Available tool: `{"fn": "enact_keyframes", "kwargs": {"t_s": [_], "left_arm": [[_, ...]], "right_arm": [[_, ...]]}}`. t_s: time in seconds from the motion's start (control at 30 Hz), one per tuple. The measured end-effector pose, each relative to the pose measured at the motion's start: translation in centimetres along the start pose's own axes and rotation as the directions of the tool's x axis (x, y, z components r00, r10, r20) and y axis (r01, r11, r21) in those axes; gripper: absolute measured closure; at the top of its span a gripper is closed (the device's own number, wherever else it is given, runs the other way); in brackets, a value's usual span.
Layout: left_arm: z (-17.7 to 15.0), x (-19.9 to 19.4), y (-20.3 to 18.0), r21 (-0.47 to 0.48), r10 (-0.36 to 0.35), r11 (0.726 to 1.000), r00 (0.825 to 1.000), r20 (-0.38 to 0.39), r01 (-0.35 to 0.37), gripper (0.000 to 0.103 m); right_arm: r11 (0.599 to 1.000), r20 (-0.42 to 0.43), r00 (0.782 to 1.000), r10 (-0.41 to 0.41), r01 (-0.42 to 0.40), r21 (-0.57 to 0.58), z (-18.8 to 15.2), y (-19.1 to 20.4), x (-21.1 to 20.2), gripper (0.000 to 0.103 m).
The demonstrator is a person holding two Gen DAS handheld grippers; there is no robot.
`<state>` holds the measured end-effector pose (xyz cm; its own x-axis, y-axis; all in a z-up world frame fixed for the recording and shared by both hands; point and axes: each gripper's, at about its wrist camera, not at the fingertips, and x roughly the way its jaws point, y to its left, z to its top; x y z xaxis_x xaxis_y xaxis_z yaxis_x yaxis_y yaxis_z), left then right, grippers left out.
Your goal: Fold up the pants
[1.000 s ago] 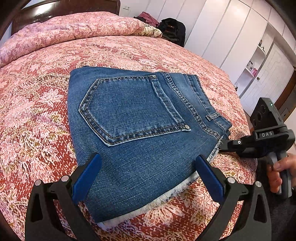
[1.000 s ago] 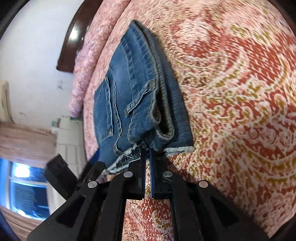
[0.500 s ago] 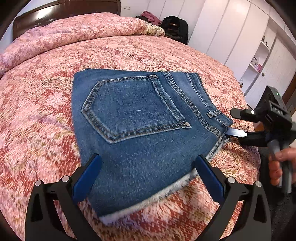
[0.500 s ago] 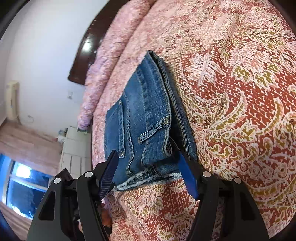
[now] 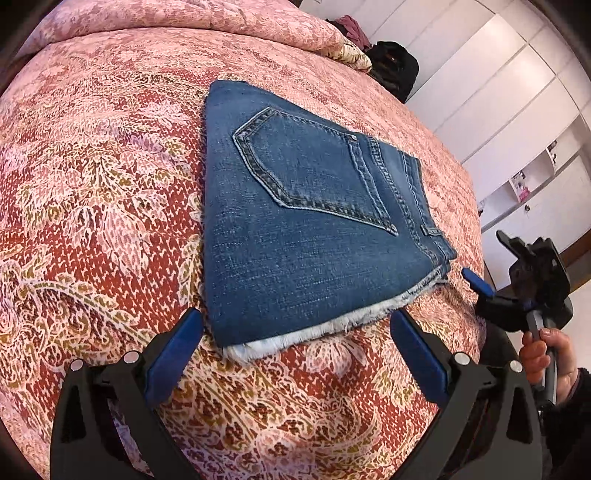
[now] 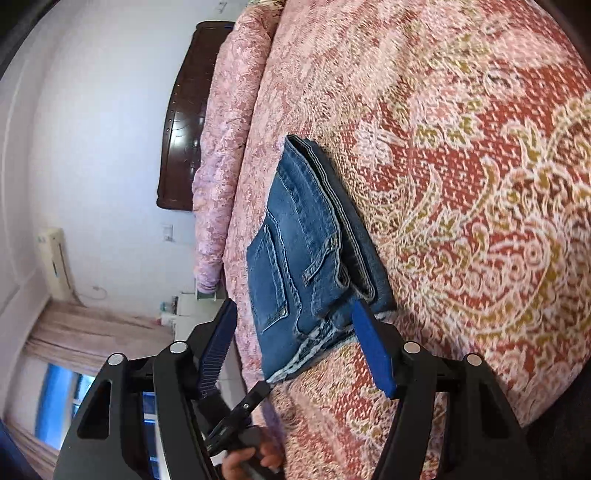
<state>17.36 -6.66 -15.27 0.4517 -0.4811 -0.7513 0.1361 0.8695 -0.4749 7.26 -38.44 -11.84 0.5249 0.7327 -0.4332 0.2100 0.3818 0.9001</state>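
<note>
Folded blue denim shorts (image 5: 306,229) lie flat on the red and pink patterned bedspread (image 5: 92,206), back pocket up, frayed hem toward me. My left gripper (image 5: 291,350) is open and empty, just short of the hem. In the right wrist view the shorts (image 6: 306,258) show their stacked waistband edge. My right gripper (image 6: 295,343) is open and empty, close to the shorts' corner without holding them. It also shows in the left wrist view (image 5: 517,280), held by a hand at the bed's right edge.
A pink quilt roll (image 5: 192,18) lies at the head of the bed by the dark wooden headboard (image 6: 184,122). Dark bags (image 5: 391,70) sit at the far side. White wardrobes (image 5: 509,74) line the right wall. The bed edge drops off at right.
My right gripper opened, let go of the shorts' corner and drew back. My left gripper stayed open and pulled back to the left, off the hem.
</note>
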Motion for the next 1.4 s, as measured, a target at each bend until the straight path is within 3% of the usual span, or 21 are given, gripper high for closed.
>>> {"fn": "enact_keyframes", "kwargs": {"t_s": [0.23,0.43,0.57,0.73,0.9,0.97,1.03,1.1,1.2,1.3,1.4], "left_arm": [[-0.2,-0.2,0.4,0.001,-0.006,1.0,1.0,0.006,0.006,0.002],[-0.4,-0.1,0.6,0.004,-0.002,1.0,1.0,0.005,0.002,0.002],[-0.4,0.0,0.5,0.006,-0.001,1.0,1.0,0.004,0.001,0.002],[-0.4,0.0,0.3,0.006,-0.001,1.0,1.0,0.003,0.001,0.002],[-0.3,0.2,0.3,0.001,-0.008,1.0,1.0,0.004,0.008,0.002],[-0.2,0.2,0.5,0.0,-0.009,1.0,1.0,0.005,0.009,0.002],[-0.1,0.2,0.7,0.002,-0.009,1.0,1.0,0.006,0.009,0.002],[0.1,0.0,0.8,-0.001,-0.015,1.0,1.0,0.008,0.015,0.002],[0.3,-0.4,1.5,-0.021,-0.024,0.999,1.0,0.019,0.024,0.002],[0.4,-0.3,1.8,-0.019,-0.019,1.0,1.0,0.018,0.02,0.002],[0.5,-0.2,1.7,-0.004,-0.006,1.0,1.0,0.013,0.006,0.002]], "right_arm": [[0.999,0.011,1.0,-0.008,0.008,0.048,0.1,-1.0,1.0,0.044],[0.996,0.014,0.998,-0.062,0.062,0.057,0.4,-0.7,1.8,0.047],[0.994,0.011,0.994,-0.108,0.108,-0.002,0.5,0.7,2.4,0.049],[0.988,0.013,0.99,-0.143,0.143,-0.065,0.7,0.8,3.3,0.094],[0.988,0.029,0.996,-0.081,0.084,-0.131,-0.3,2.2,2.1,0.098],[0.978,0.029,0.993,-0.118,0.121,-0.171,-0.4,2.5,1.6,0.098],[0.959,0.014,0.973,-0.228,0.228,-0.168,0.3,0.5,2.6,0.098],[0.972,0.005,0.979,-0.205,0.204,-0.115,0.6,-1.1,2.9,0.099],[0.96,0.008,0.97,-0.241,0.24,-0.141,0.4,-0.7,2.7,0.099],[0.974,-0.001,0.976,-0.219,0.219,-0.062,0.5,-1.1,2.1,0.098],[0.966,0.031,0.969,-0.244,0.246,-0.077,-0.2,0.1,1.2,0.098]]}}
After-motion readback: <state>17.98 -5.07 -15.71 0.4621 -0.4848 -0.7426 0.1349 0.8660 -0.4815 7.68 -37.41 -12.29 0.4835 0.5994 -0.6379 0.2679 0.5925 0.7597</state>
